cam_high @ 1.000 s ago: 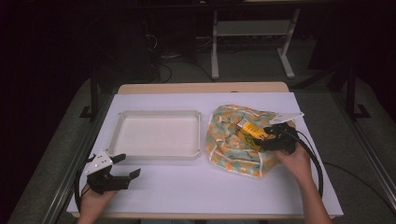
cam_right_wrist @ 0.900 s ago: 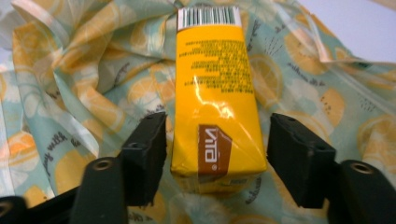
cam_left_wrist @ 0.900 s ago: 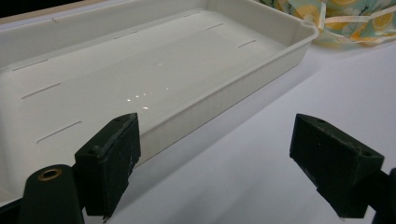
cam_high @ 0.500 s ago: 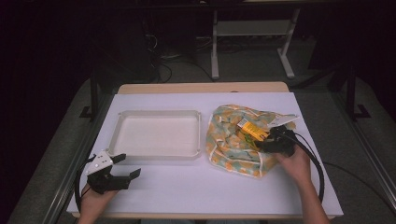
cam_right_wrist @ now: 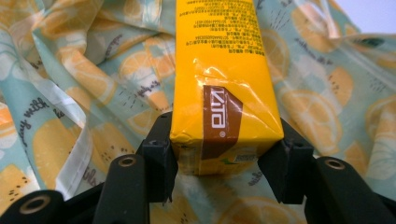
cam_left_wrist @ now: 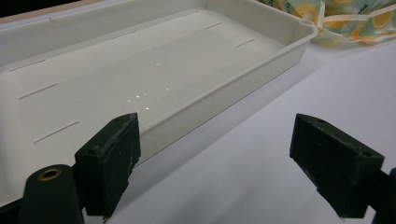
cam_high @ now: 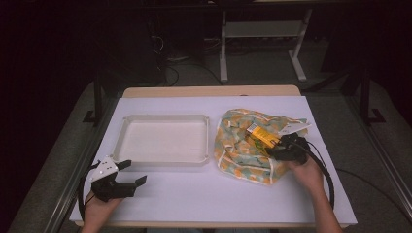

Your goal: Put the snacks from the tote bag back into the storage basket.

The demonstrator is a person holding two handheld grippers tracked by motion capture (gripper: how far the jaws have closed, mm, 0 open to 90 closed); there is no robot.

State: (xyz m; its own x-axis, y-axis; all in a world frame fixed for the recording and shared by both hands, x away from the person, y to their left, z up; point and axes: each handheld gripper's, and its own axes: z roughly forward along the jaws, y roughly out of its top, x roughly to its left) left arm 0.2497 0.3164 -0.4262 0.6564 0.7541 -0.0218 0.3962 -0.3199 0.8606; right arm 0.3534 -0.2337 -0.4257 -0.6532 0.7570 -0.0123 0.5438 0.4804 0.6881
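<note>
Right gripper (cam_right_wrist: 219, 163) clamping the yellow carton (cam_right_wrist: 219, 74) by its near end, jaws just finished closing, atop the lemon-print bag (cam_high: 243, 145), right of the white tray (cam_high: 165, 160).

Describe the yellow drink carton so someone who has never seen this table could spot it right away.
Start at the white tray in the middle of the table, then look to its right at the crumpled lemon-print bag. The yellow drink carton lies on that bag, clamped at one end by the right tool; it is the only boxy, hard-edged thing there.
</note>
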